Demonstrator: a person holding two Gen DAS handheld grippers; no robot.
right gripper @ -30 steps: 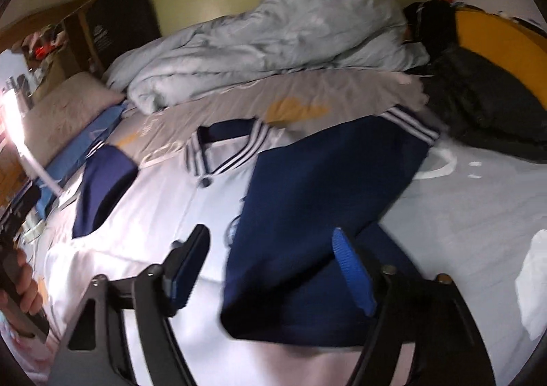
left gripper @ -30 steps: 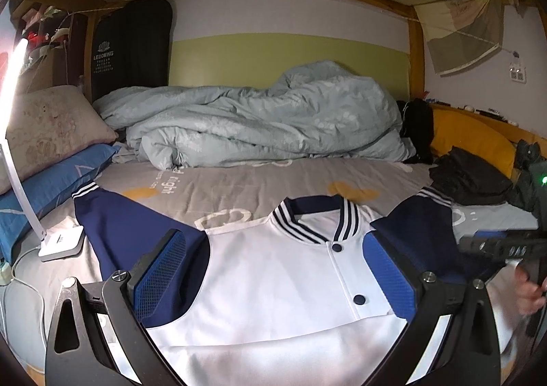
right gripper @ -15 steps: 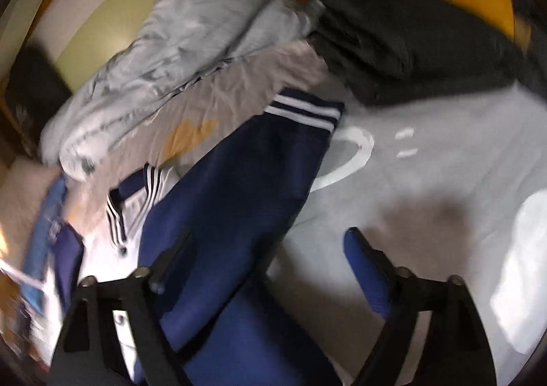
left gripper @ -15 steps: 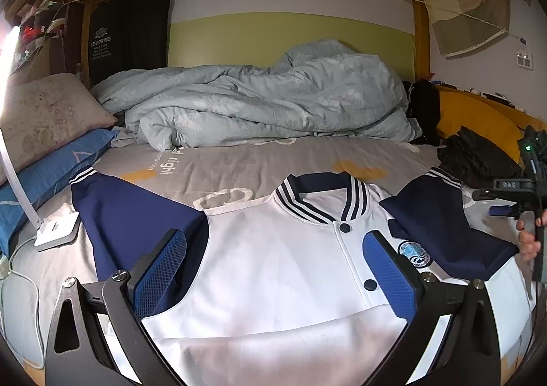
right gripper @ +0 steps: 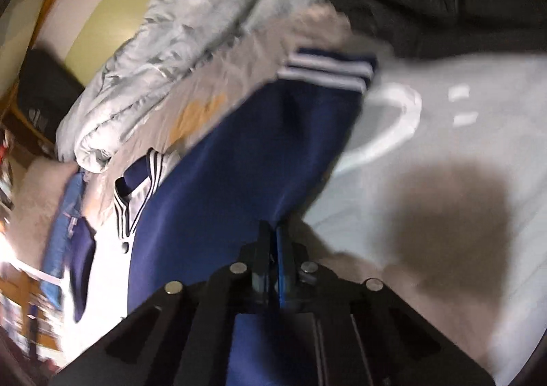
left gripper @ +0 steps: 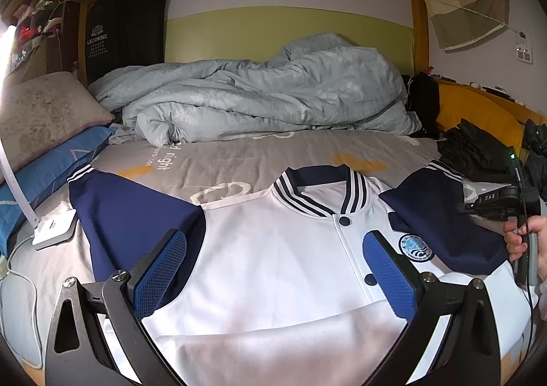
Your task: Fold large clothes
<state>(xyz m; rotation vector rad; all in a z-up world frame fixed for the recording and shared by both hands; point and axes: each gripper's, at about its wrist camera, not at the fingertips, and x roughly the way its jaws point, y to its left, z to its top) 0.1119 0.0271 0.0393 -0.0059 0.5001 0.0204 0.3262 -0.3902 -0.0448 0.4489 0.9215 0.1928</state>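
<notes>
Lying flat across the grey bedsheet (left gripper: 239,164), the white satin varsity jacket with navy sleeves (left gripper: 273,256) fills the lower centre of the left view. The navy sleeve (right gripper: 273,147) runs from lower centre to the upper-right cuff, right hand nearer. The right gripper (right gripper: 271,235) has just been closing and now pinches its edge; only that view shows this. The left gripper (left gripper: 273,270) hovers, jaws apart.
</notes>
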